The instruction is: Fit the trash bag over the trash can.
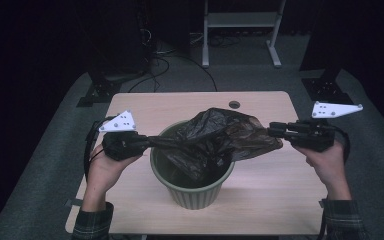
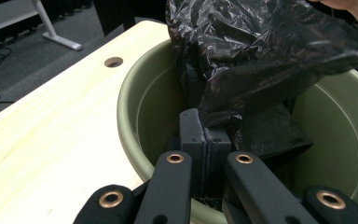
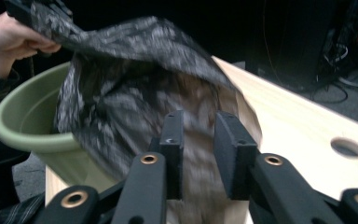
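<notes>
Dark room, black curtains, a pale wooden table [image 1: 260, 200] under a camera looking down.

Left gripper [image 1: 147, 141] clamped tight on a stretched corner of a black plastic bag [image 1: 215, 135], pads pressed flat together over the film, just above the near rim of a green bin [image 1: 195, 195]. Right gripper [image 1: 272, 131] at the bag's opposite edge, jaws parted by a narrow gap, with no firm pinch visible (blurred close up, so contact with the film could not be told). Bag hung between the two, its crumpled middle sagging into the bin's mouth and its right side spread out past the rim. Bin stood upright near the table's centre.

Risks, as judged from here:
- Right edge of the bag likely to slip free from jaws that loose, and to drop in a heap into the bin.
- Thin film likely to tear at the left pinch under a hard sideways pull.
- Light bin likely to tip or slide if tugged by the bag.

Counted: two grippers, two hands, one bag, one bin, one table, one round hole [image 1: 234, 104] in the tabletop.
</notes>
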Demonstrator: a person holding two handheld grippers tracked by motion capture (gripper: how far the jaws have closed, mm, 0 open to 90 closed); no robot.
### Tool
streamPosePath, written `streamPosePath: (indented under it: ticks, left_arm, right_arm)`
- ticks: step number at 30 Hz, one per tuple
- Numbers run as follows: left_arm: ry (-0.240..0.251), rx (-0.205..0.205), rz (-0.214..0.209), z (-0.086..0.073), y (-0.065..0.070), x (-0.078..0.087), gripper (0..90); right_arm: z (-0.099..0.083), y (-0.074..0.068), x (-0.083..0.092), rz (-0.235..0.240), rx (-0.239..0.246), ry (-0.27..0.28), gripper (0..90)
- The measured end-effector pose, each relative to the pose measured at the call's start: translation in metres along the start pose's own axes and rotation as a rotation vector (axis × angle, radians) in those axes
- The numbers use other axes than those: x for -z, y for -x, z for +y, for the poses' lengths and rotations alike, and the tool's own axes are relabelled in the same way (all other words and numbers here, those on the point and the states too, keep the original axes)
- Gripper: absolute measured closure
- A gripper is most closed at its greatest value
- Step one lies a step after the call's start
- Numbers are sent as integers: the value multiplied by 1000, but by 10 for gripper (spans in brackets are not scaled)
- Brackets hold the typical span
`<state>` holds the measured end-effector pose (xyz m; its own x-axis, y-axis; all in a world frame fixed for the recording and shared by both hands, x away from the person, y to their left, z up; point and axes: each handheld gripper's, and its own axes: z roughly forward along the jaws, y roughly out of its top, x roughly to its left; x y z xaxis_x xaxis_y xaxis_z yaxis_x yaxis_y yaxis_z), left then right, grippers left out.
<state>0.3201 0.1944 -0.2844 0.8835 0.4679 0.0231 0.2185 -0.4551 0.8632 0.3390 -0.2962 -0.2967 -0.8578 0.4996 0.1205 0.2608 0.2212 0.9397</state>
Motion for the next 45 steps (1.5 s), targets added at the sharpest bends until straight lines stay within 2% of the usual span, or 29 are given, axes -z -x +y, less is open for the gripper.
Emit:
streamPosePath:
  ticks: [2, 9, 13, 15, 21, 23, 26, 28, 31, 33, 38, 45]
  left_arm:
    - [0, 3, -1, -1, -1, 0, 895]
    - [-1, 9, -6, -2, -2, 0, 895]
    - [-4, 11, -9, -3, -3, 0, 894]
    - [-3, 14, -9, -4, -3, 0, 894]
    - [-6, 16, -16, -6, -4, 0, 893]
    - [-6, 16, -16, -6, -3, 0, 893]
    - [-2, 14, -17, -6, -3, 0, 893]
    - [-4, 14, -17, -6, -3, 1, 893]
    - [-7, 16, -19, -6, -3, 0, 894]
    - [-4, 23, -18, -6, -4, -1, 894]
    - [-8, 29, -16, -3, -6, -3, 893]
    - [1, 34, -21, 0, -5, -5, 894]
  right_arm:
    - [8, -3, -7, 2, 23, 5, 722]
    - [29, -14, -43, 59, 83, -4, 665]
    - [37, -17, -59, 64, 110, -5, 653]
    - [42, -18, -69, 79, 117, -12, 657]
    - [47, -20, -85, 97, 124, -29, 667]
    - [47, -20, -90, 104, 123, -34, 719]
    - [47, -21, -97, 115, 120, -52, 871]
    - [47, -21, -100, 115, 116, -60, 900]
    - [48, -23, -100, 131, 115, -37, 850]
    - [50, -26, -98, 144, 119, -16, 756]
    - [52, -36, -91, 156, 149, -4, 672]
    - [48, -44, -93, 116, 190, -31, 549]
